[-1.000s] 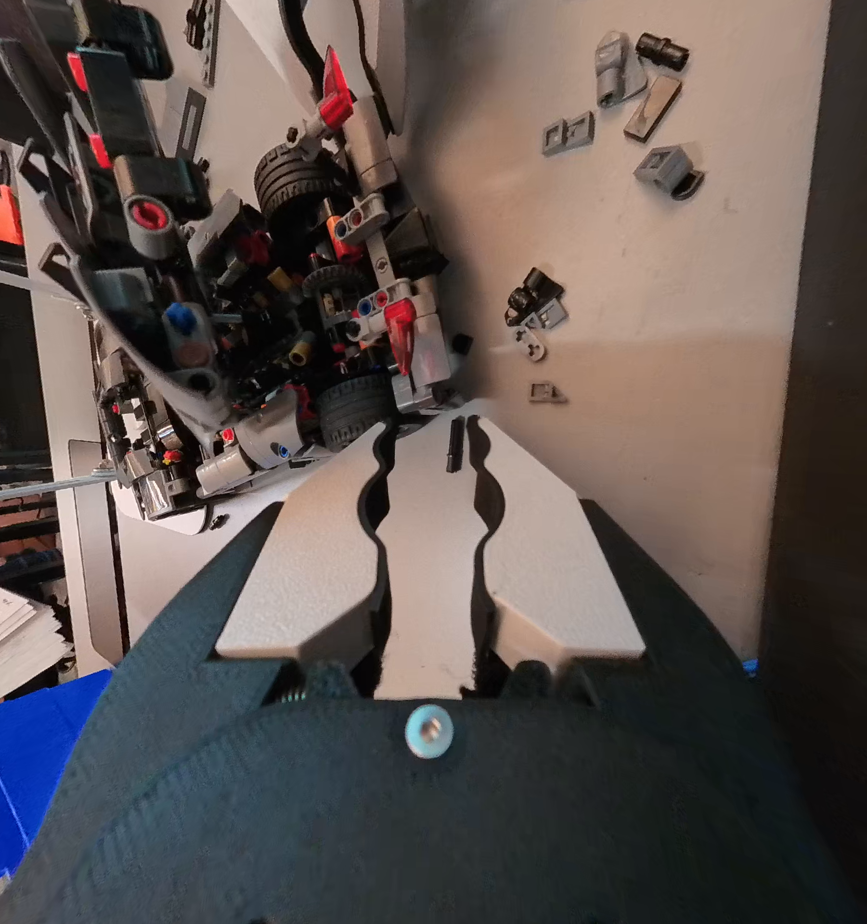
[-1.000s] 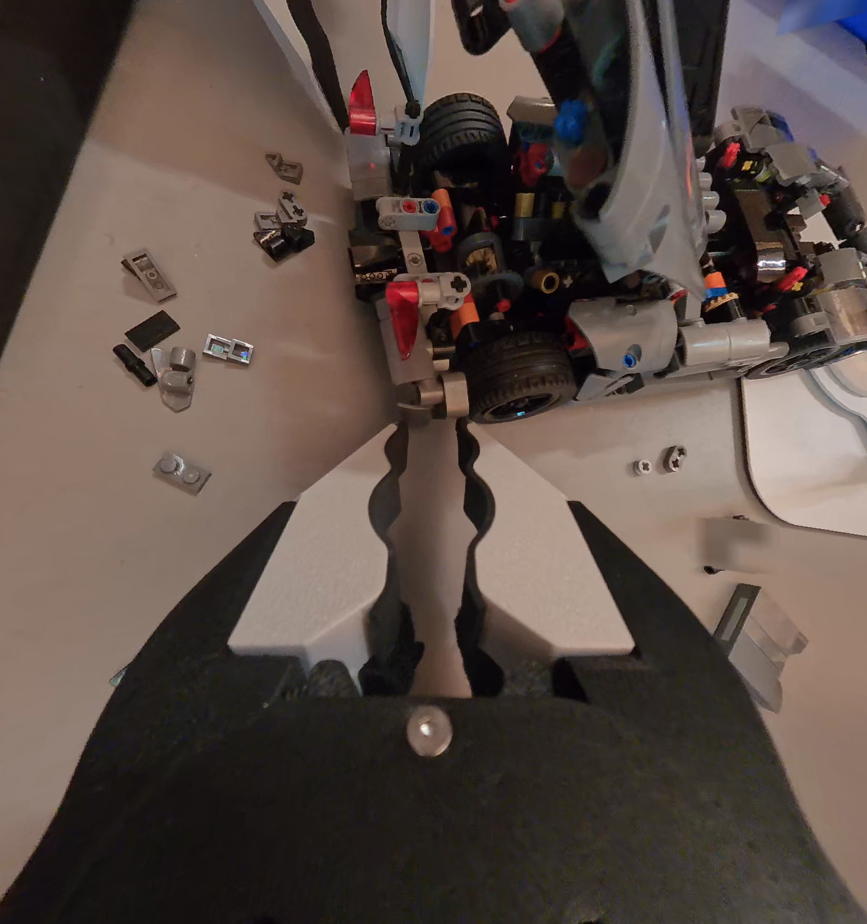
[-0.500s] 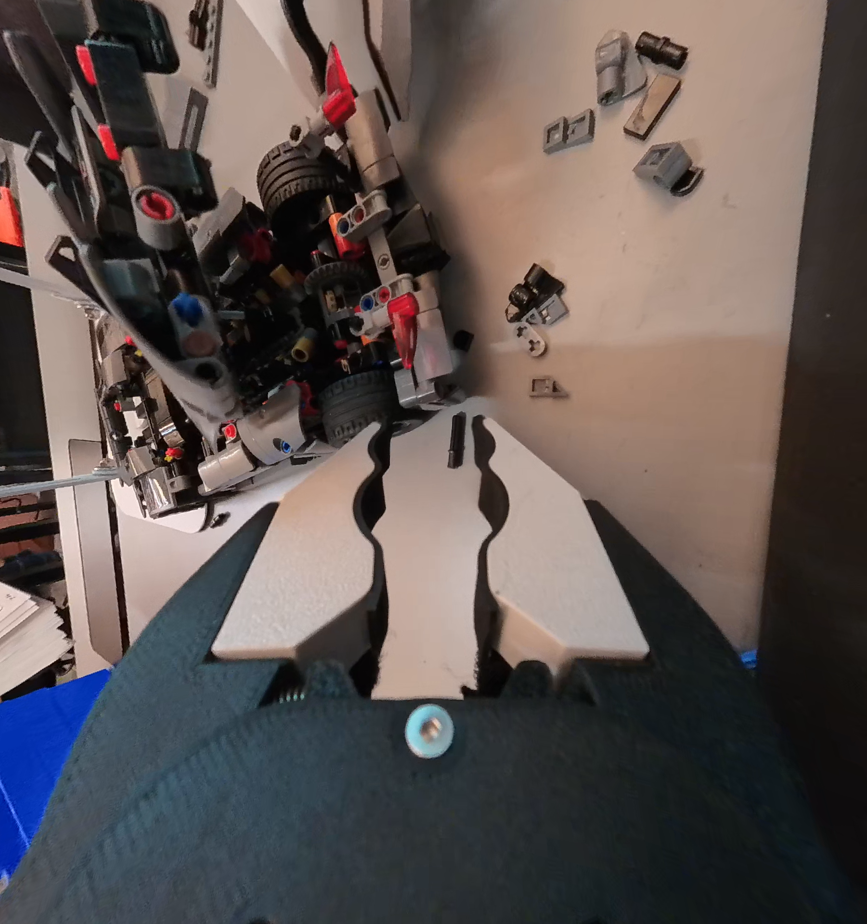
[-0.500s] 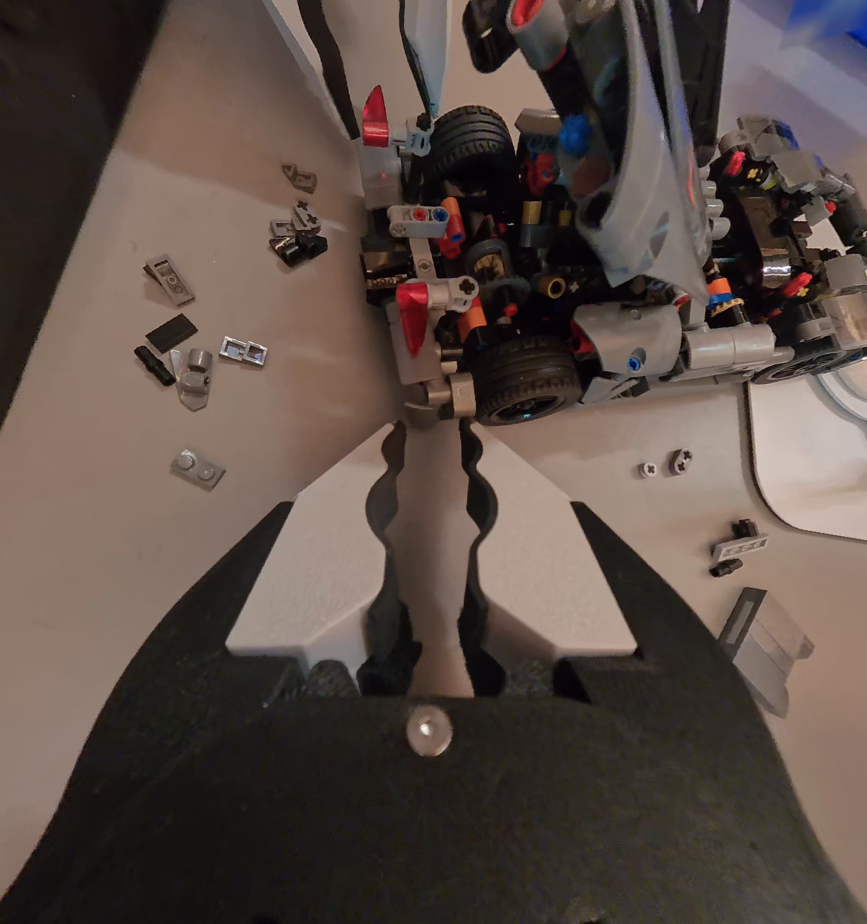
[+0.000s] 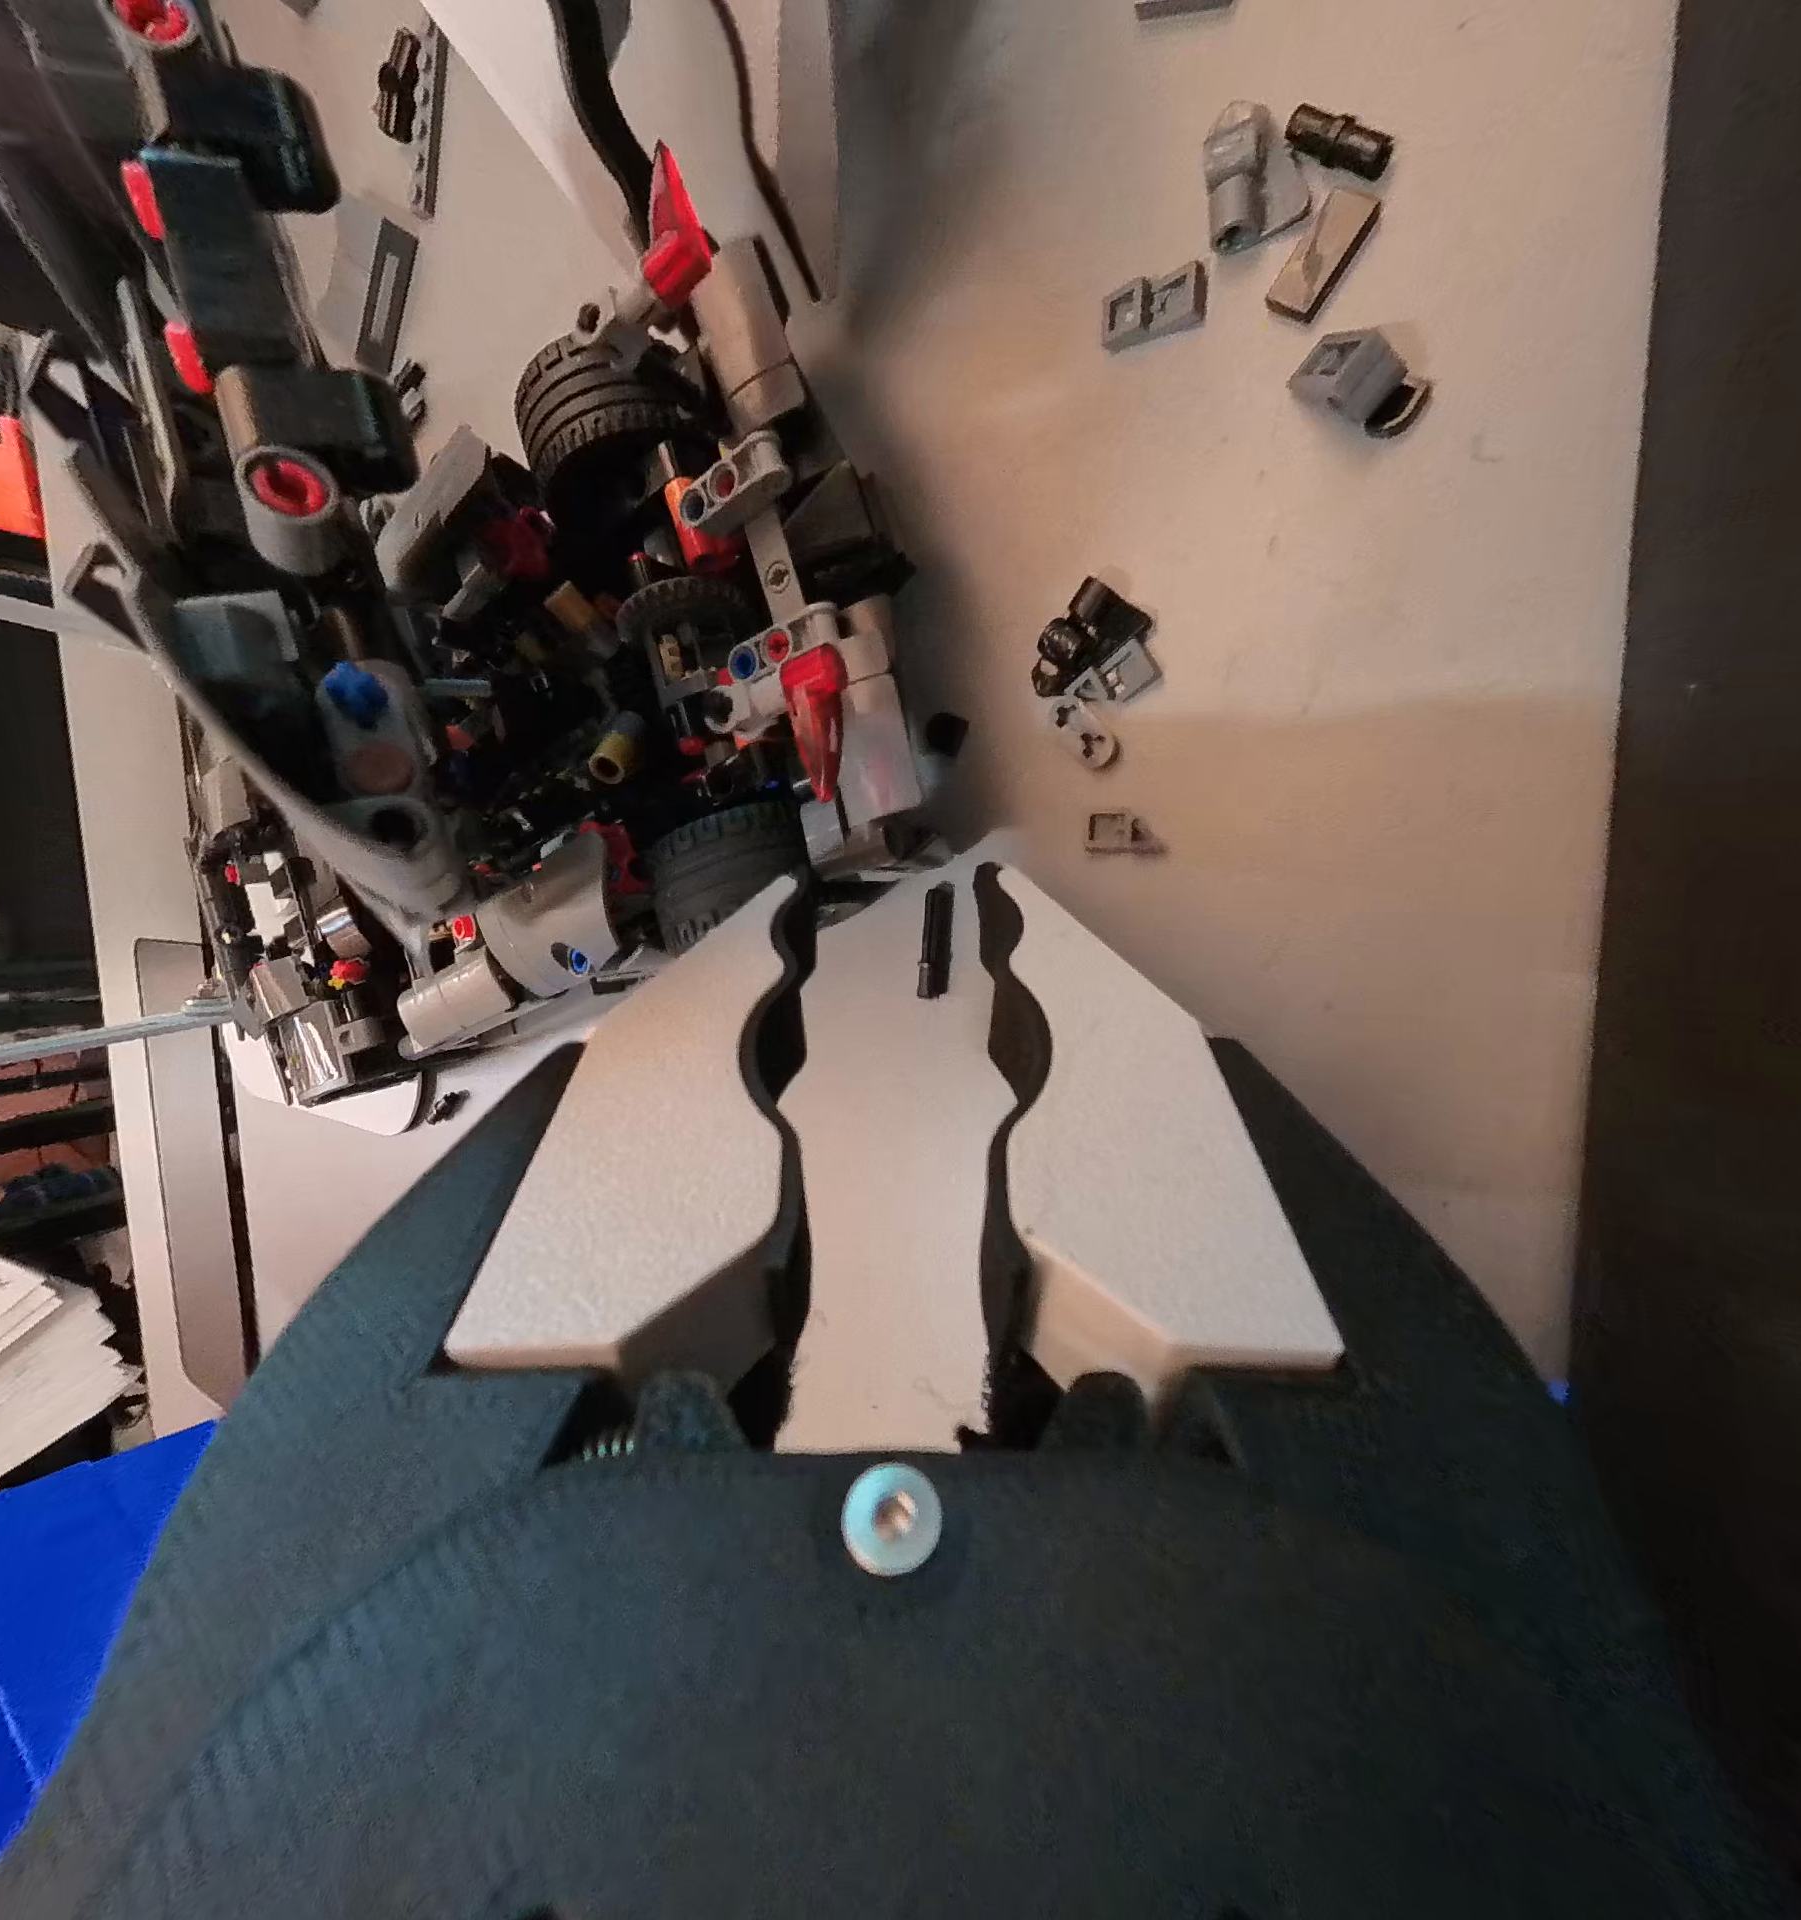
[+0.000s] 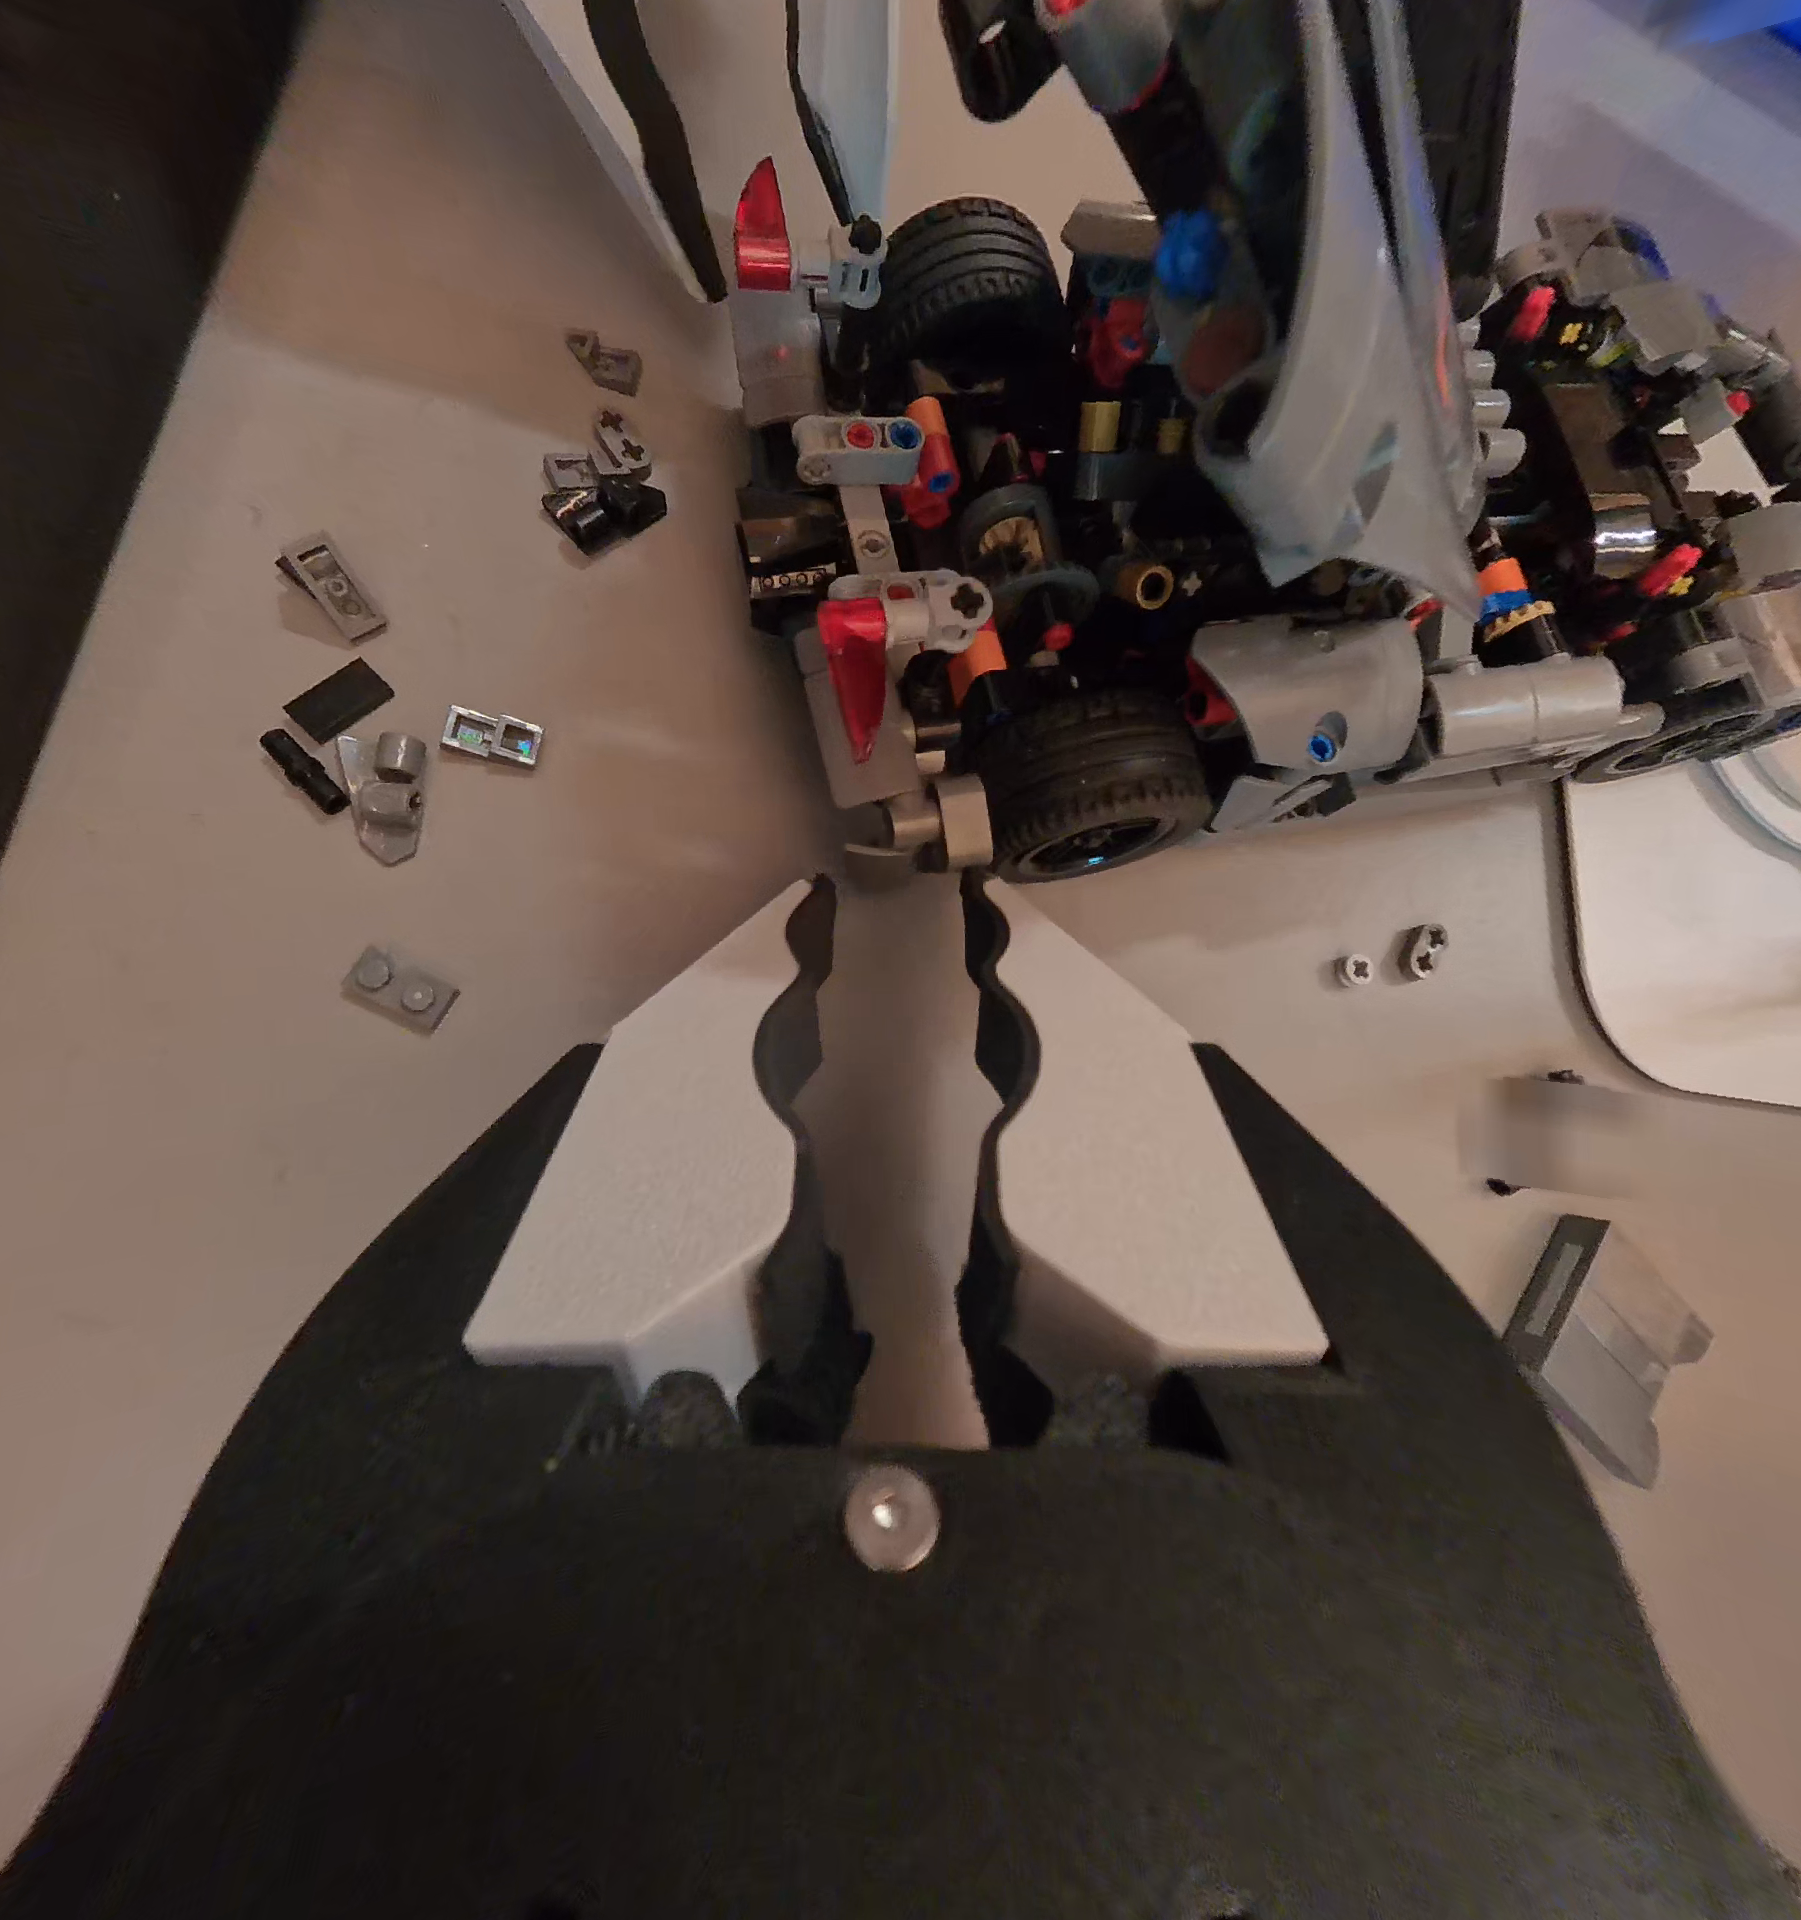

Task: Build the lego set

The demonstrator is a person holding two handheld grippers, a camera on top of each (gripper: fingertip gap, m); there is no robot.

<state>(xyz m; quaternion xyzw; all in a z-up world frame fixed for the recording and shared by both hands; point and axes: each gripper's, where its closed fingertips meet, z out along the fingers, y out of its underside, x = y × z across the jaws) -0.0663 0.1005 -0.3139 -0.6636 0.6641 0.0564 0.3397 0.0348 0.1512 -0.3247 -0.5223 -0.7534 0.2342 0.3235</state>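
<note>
A partly built grey, black and red lego car (image 5: 615,623) lies on the pale table. Its rear corner with a black wheel (image 6: 1093,790) sits just past my right gripper (image 6: 894,888), which is open and empty. My left gripper (image 5: 894,881) is open, close to the car's other rear corner (image 5: 865,769). A small black pin (image 5: 932,940) lies on the table between the left fingers, nearer the right one and not gripped. The car's roof panel (image 6: 1332,364) stands tilted up.
Loose grey and black pieces lie on the table (image 5: 1291,239) (image 5: 1093,655) (image 6: 376,727) (image 6: 402,987). Two small round grey pieces (image 6: 1389,956) lie right of the car. A clear panel piece (image 6: 1602,1351) lies at right. The table's dark edge (image 5: 1727,831) runs alongside. Across from one pair of fingers to the other is roughly 12 centimetres.
Both views have shifted only a little. The car's rear stays at the fingertips, the pin stays between the left fingers, and both grippers remain open.
</note>
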